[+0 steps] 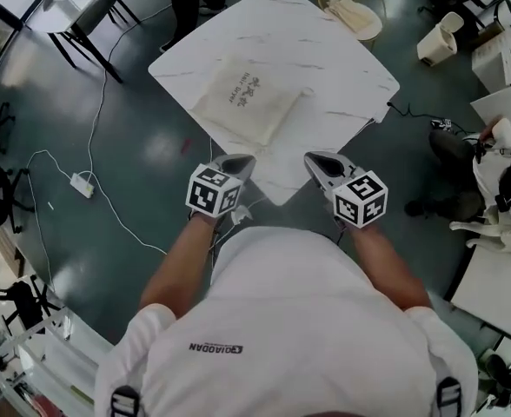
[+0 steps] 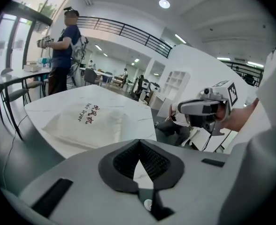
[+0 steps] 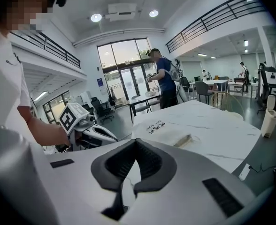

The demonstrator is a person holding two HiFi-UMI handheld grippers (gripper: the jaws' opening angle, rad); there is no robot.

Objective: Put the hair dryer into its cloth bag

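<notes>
A cream cloth bag (image 1: 247,102) with dark print lies flat and bulging on the white marble table (image 1: 325,68); its mouth with a drawstring points right. No hair dryer shows in any view. My left gripper (image 1: 243,161) hovers shut and empty above the table's near corner, short of the bag. Beside it, my right gripper (image 1: 314,158) is shut too, with nothing in it. In the left gripper view the closed jaws (image 2: 139,143) point toward the bag (image 2: 88,121), with the right gripper (image 2: 194,108) alongside. The right gripper view shows its own shut jaws (image 3: 135,143), the bag (image 3: 159,129) and the left gripper (image 3: 98,132).
A person (image 2: 65,50) stands at the table's far side. A dark chair (image 1: 90,20) is at the back left, a round wicker seat (image 1: 351,7) behind the table. A power strip (image 1: 82,183) with cables lies on the floor left. Someone sits at the right (image 1: 490,172).
</notes>
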